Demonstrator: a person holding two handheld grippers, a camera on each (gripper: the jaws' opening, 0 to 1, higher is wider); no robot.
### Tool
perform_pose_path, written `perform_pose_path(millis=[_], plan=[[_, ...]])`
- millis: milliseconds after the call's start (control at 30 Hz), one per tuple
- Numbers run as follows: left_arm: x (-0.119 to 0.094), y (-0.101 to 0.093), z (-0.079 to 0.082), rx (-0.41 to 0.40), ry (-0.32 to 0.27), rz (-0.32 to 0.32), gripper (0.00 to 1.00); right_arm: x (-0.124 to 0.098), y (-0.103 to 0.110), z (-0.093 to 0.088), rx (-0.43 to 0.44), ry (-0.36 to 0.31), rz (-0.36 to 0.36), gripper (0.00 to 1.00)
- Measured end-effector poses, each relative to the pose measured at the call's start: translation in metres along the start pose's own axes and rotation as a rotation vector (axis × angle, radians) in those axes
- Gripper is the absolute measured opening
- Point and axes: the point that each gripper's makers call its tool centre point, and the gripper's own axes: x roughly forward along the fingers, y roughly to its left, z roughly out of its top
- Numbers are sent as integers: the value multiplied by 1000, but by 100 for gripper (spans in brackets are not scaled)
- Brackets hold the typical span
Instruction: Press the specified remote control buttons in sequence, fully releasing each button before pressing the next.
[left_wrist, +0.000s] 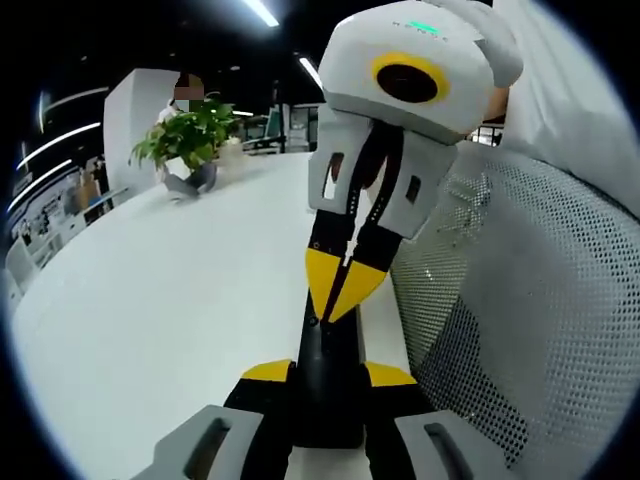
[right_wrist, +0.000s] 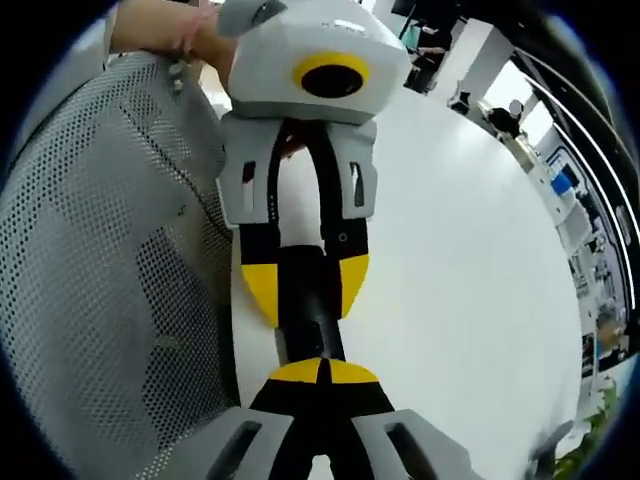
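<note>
Over the white table (left_wrist: 150, 300), the left gripper (left_wrist: 330, 375) is clamped on a black remote (left_wrist: 330, 370). The right gripper (right_wrist: 322, 372) has its jaws together, tips on the remote (right_wrist: 310, 335), perhaps pressing. No lettering is readable.

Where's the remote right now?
In the left gripper view, the remote lies low and central between the left gripper's yellow tips, on the white table beside the mesh chair.

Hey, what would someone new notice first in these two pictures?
Two yellow-tipped claws meet over a slim black remote on the white table: the left claw is clamped around it, and the right claw comes down pinched shut onto it. A potted plant sits far back.
</note>
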Motion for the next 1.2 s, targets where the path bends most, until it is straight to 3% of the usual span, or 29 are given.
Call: perform_pose_path(millis=[33, 67, 100, 200, 267, 333, 400, 433, 567, 733, 1033, 1200], plan=[[0, 0, 0, -1, -1, 0, 25, 0, 0, 0, 11, -6, 4, 0], [0, 0, 0, 0, -1, 0, 25, -1, 0, 1, 105, -46, 37, 0], [0, 0, 0, 0, -1, 0, 25, -2, 0, 1, 146, -61, 57, 0], [0, 0, 0, 0, -2, 1, 25, -3, -4, -1, 208, -71, 94, 0], [0, 0, 0, 0, -2, 1, 25, -2, -13, -3, 180, -63, 72, 0], [0, 0, 0, 0, -2, 1, 25, -1, -14, -1, 207, -69, 107, 0], [0, -1, 0, 2, -2, 0, 25, 0, -1, 0, 232, -53, 212, 0], [0, -1, 0, 1, -3, -2, 25, 1, -9, -1, 208, -52, 178, 0], [0, 0, 0, 4, -2, -3, 25, 2, -8, -1, 177, -25, 228, 0], [2, 1, -1, 4, -2, -4, 25, 4, -10, -1, 302, 10, 282, 0], [3, 1, -2, 6, -3, -7, 25, 8, -12, 0, 319, 115, 315, 0], [3, 1, -2, 5, -3, -6, 25, 7, -10, -1, 307, 120, 281, 0]])
